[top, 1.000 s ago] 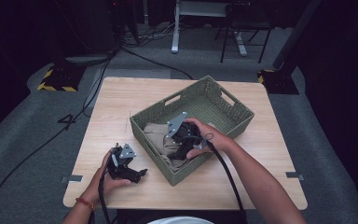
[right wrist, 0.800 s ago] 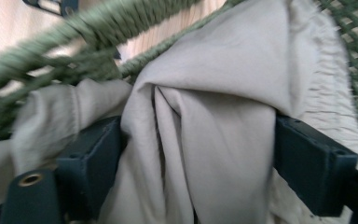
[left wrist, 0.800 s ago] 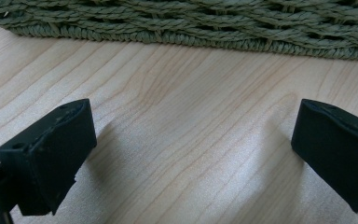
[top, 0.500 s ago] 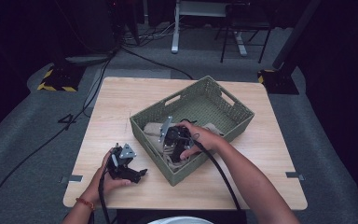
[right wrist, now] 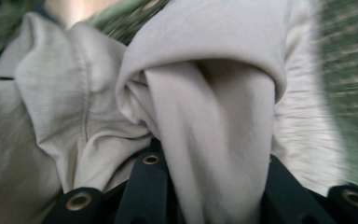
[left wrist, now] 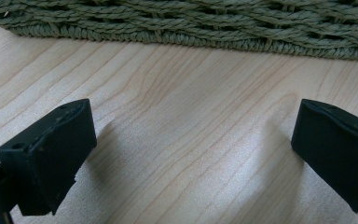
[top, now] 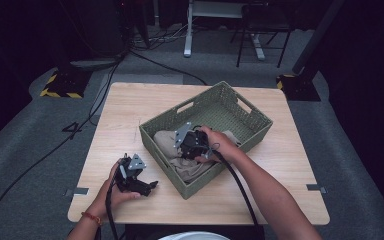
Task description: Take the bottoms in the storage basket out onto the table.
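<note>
The beige garment [right wrist: 214, 140] lies bunched in the near-left end of the green woven basket [top: 240, 107], directly under the right gripper [top: 192, 145]. In the right gripper view a thick fold of this cloth rises from between the two black jaws, which have just been closing and now pinch it from both sides; the fabric bulges out above the pads and drapes away to the left of them, where a stitched seam runs down a second fold. More of the garment spreads below and to either side of the gripper, and blurred basket weave shows past it at the right edge of that view. Seen from the high view, the right hand [top: 220, 145] reaches into the basket from the near side, with the gripper's grey plate tilted toward the basket's left wall and its cable trailing back along the forearm. The basket sits at an angle on the wooden table [top: 130, 110], with handle slots cut in its walls. The left gripper [top: 139, 184] rests low over the table surface, well apart from the right gripper and just outside the basket's near-left wall. In the left gripper view its jaws stand wide apart with bare wood grain between them, nothing held, and the base of the basket wall runs across just ahead of the tips.
</note>
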Demonstrator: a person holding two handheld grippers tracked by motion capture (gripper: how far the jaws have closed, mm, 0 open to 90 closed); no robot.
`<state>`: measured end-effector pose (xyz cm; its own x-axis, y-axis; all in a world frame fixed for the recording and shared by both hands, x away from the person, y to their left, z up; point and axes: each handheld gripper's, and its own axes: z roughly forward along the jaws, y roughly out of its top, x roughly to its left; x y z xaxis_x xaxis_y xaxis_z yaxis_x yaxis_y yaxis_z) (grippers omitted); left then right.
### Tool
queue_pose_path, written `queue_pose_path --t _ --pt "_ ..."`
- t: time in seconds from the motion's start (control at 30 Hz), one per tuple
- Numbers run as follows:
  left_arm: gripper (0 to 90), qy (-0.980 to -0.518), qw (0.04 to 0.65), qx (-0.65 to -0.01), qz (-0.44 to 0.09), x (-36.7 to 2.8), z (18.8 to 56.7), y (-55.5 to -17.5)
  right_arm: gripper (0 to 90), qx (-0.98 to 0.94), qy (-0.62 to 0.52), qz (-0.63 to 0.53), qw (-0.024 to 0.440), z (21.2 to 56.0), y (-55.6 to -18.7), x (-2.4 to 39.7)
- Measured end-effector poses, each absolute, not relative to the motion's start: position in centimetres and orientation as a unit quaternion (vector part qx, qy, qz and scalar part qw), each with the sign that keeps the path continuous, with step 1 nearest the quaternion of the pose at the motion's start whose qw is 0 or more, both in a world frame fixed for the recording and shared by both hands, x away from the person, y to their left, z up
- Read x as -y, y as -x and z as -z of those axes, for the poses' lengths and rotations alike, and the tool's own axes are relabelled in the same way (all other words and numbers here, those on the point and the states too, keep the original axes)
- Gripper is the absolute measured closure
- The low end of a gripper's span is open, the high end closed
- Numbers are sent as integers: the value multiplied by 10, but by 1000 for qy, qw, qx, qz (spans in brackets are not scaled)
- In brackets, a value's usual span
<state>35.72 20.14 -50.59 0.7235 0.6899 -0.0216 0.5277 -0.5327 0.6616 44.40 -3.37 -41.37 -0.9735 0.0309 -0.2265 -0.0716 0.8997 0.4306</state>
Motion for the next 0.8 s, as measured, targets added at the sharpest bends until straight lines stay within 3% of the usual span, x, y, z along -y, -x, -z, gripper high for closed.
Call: queue_pose_path --t 0.17,0.37,0.8 --pt "3 -866 333 -352 -122 -201 506 -357 787 -934 -28 -308 181 389 -442 57" --pt "3 -867 332 -351 -122 -201 506 -357 792 -880 -70 -419 213 356 -441 92" --pt "3 -867 332 -351 -121 -201 506 -357 796 -812 -108 -508 265 301 -437 122"
